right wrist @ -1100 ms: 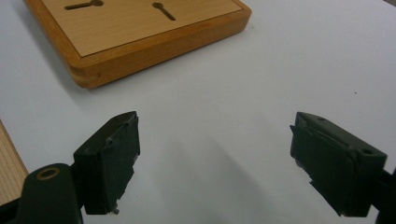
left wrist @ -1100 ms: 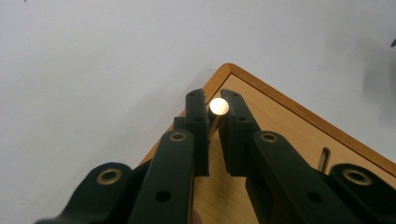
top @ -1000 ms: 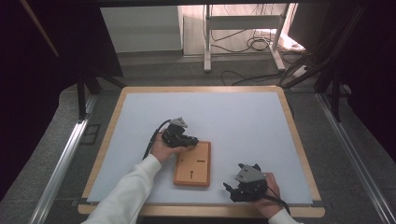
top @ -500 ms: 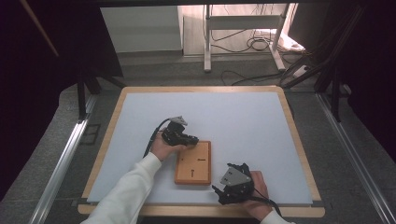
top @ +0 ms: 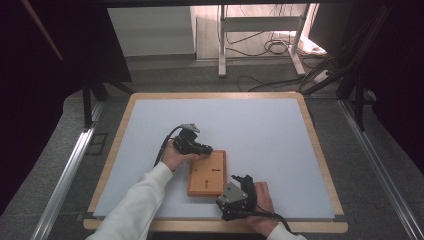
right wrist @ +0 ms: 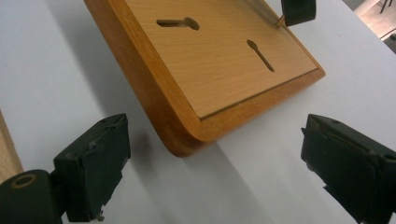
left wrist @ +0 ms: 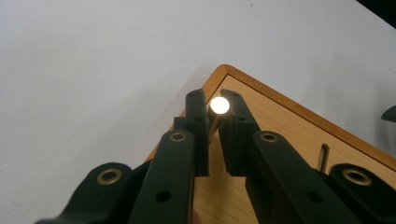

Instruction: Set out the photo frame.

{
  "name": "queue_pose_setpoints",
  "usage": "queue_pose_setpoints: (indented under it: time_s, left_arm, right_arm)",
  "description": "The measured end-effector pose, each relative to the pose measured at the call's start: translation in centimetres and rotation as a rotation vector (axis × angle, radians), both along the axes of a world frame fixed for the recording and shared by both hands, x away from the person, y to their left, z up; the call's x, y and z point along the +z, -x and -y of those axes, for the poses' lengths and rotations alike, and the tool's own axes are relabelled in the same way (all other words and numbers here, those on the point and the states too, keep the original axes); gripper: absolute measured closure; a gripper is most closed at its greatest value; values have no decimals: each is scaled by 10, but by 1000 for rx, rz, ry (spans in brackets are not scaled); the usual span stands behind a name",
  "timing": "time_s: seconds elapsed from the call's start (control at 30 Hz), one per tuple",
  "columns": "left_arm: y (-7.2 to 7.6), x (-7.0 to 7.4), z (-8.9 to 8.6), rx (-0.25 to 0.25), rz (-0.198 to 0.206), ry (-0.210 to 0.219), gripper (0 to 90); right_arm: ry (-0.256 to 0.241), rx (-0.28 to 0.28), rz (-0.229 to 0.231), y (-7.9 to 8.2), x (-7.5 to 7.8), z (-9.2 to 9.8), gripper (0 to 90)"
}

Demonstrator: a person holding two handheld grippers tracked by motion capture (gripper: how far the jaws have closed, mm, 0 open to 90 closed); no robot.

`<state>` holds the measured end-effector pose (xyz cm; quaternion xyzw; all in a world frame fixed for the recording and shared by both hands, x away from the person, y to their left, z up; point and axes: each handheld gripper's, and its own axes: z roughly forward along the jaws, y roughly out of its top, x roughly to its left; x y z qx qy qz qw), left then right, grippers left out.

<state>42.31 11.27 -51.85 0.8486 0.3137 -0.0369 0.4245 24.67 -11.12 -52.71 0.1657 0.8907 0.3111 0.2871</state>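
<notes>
Two keyhole slots cut into the board, both empty as far as can be seen. Board flat on the table, toward the near edge, between the two hands.

Clamped in the left gripper: a thin brass-coloured pin with a bright round head, pinched by the shaft just under that head. Pin poised at the board's far edge close to a corner, lower end down at the wood there in the right gripper view. Cannot tell whether seated in a hole, resting on the surface, or just clear of it; hidden behind the fingertips in the left gripper view.

Right gripper spread wide, holding nothing, low over the table and aimed at the near rounded corner of the board. Corner between the two pads but touching neither; likely lining up to pinch the board and steady it.

Judged early in the job. Done so far: pin picked up and brought to the board. Left to do: bracing the board with the right gripper, lowering the pin head into the round end of a slot or whatever hole waits at that corner, then letting go. No other pins or loose parts seen on the table, so possibly a single insertion, though hard to be sure from here.
</notes>
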Motion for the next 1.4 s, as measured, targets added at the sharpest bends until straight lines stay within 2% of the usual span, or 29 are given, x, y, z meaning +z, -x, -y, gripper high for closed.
queue_pose_setpoints:
  time_s: [0.13, 0.43, 0.6, 0.73, 0.83, 0.97, 1.07, 1.27, 1.4]
  left_arm:
    - [-1, 0, 0, 0, -6, 3, 837]
    - [1, 0, 1, 4, 0, -2, 834]
    - [1, 0, 1, 13, 10, -4, 840]
    - [2, 0, 2, 19, 31, -12, 847]
    - [3, 0, 1, 22, 38, -7, 847]
    - [3, 0, 2, 29, 48, -8, 847]
    - [3, -1, 2, 32, 53, -7, 848]
    - [3, -2, 1, 44, 61, -8, 846]
    - [3, -3, 1, 47, 63, -12, 832]
  right_arm:
    - [21, 6, 25, 0, -2, -8, 83]
    - [22, 9, 98, -3, -4, -26, 107]
    - [51, 17, 147, -2, -2, -33, 123]
    - [75, 35, 182, -1, 0, -36, 166]
    - [77, 48, 181, 1, 2, -36, 229]
    - [82, 53, 202, 2, 5, -35, 306]
    - [89, 50, 205, 1, 8, -33, 323]
    - [90, 62, 216, 1, 13, -31, 418]
    - [102, 61, 257, 2, 17, -29, 465]
